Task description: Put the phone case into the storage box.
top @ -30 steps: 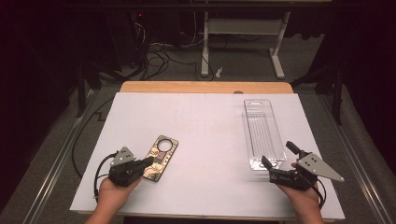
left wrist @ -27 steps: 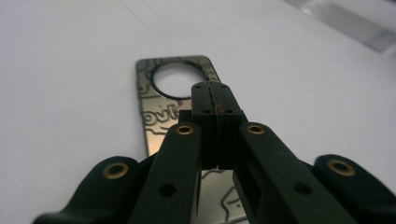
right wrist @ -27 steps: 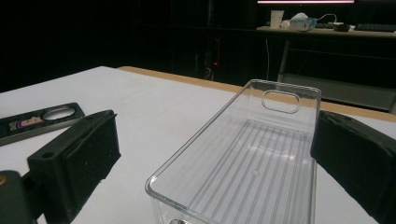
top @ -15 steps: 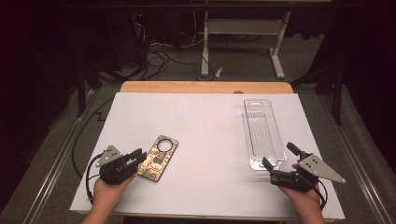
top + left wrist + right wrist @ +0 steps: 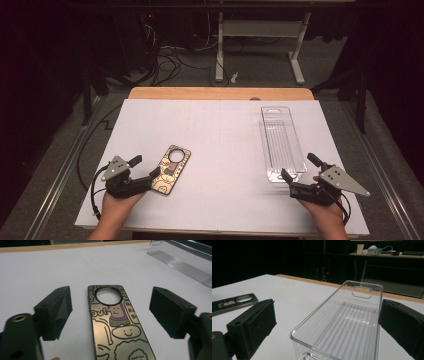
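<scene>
We have the phone case (image 5: 171, 168) lying flat near the table's (image 5: 220, 135) front left corner, our left gripper (image 5: 142, 172) at its near end. The jaws have just been opening and stand apart, the case between them but unpressed. It looks light, stiff and slick, so we'd pinch its long edges. Our right gripper (image 5: 297, 175), also apart, sits at the clear plastic tray (image 5: 281, 145) near the right edge. The left gripper view shows the case's cartoon print (image 5: 117, 322), which the high view blurs.
</scene>
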